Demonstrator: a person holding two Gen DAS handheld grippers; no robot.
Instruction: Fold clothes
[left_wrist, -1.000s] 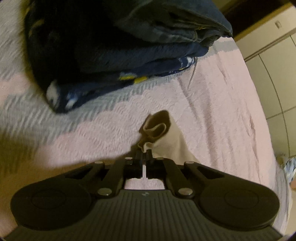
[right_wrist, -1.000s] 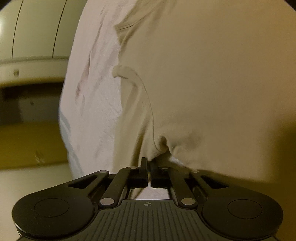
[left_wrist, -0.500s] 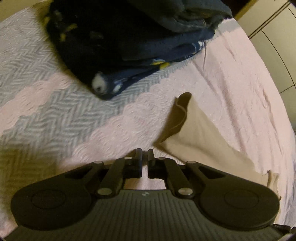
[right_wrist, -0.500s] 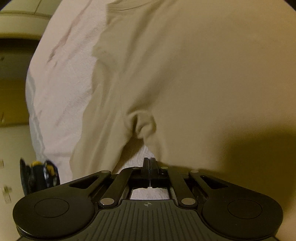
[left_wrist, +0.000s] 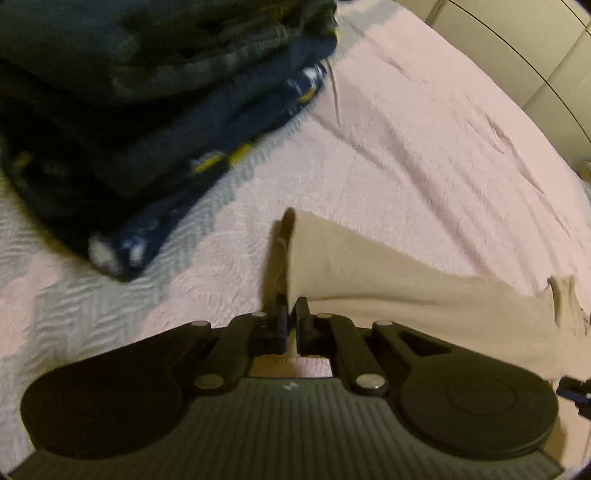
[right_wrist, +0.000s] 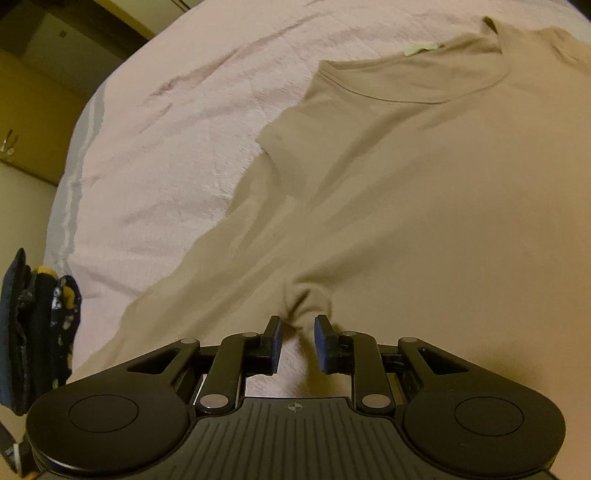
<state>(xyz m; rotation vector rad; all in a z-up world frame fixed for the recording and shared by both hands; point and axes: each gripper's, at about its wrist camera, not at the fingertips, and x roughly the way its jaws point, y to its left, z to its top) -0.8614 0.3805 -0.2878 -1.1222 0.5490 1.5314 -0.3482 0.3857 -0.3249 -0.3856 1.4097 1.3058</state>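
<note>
A tan T-shirt (right_wrist: 424, 192) lies spread on the pink bedspread (right_wrist: 177, 155), its collar at the far side. My right gripper (right_wrist: 297, 338) is open just short of a small puckered bump of the shirt, with nothing between its blue pads (right_wrist: 275, 341). In the left wrist view, a folded edge of the tan shirt (left_wrist: 369, 273) rises as a ridge that runs straight into my left gripper (left_wrist: 292, 314). Its fingers stand almost together, pinching that edge.
A stack of folded dark blue clothes (left_wrist: 140, 110) sits on the bedspread (left_wrist: 424, 140) ahead and left of the left gripper, also seen as the stack (right_wrist: 33, 325) at the right wrist view's left edge. Pale wardrobe doors (left_wrist: 546, 40) stand beyond the bed.
My right gripper has opened and let go of the shirt, leaving a pucker. The left gripper moved right and forward onto the shirt's folded edge and narrowed its gap.
</note>
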